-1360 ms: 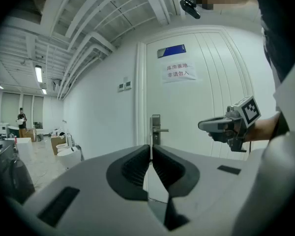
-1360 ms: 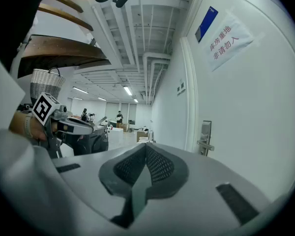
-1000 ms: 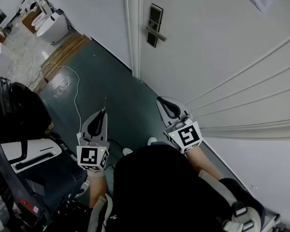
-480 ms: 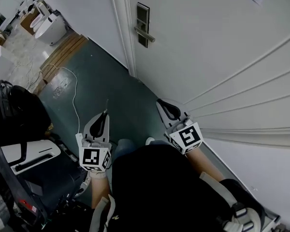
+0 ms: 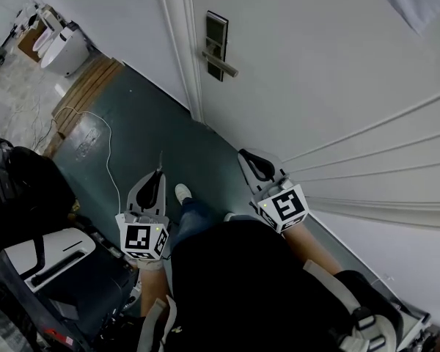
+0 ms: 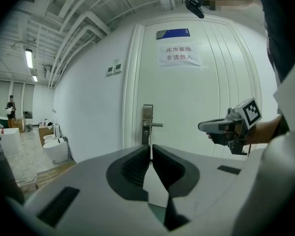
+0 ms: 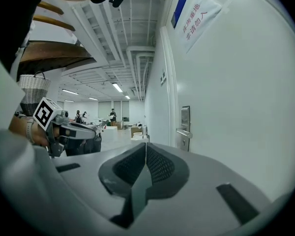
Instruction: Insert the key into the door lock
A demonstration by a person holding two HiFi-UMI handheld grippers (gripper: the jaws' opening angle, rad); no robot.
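since a second ago the door lock (image 5: 216, 37) has drifted left in the head view and a shoe (image 5: 183, 192) now shows ahead. the person is judged to be stepping in, with the lock well apart. left gripper (image 5: 158, 173), held low, clamps the thin key (image 5: 160, 160), aimed at the lock. right gripper (image 5: 247, 156) is closed and empty, level beside it.

Door (image 5: 315, 64) white, with raised stripe mouldings. Lock plate (image 5: 215, 39) silver with a dark panel on top. Floor (image 5: 154, 130) dark teal. Left gripper (image 5: 158, 171) and right gripper (image 5: 244, 153) grey with black ribbed pads (cubes white, black square markers). Key (image 6: 151, 147) pale silvery. Door sign (image 6: 180, 55) white, red print. Cable (image 5: 108, 152) white.
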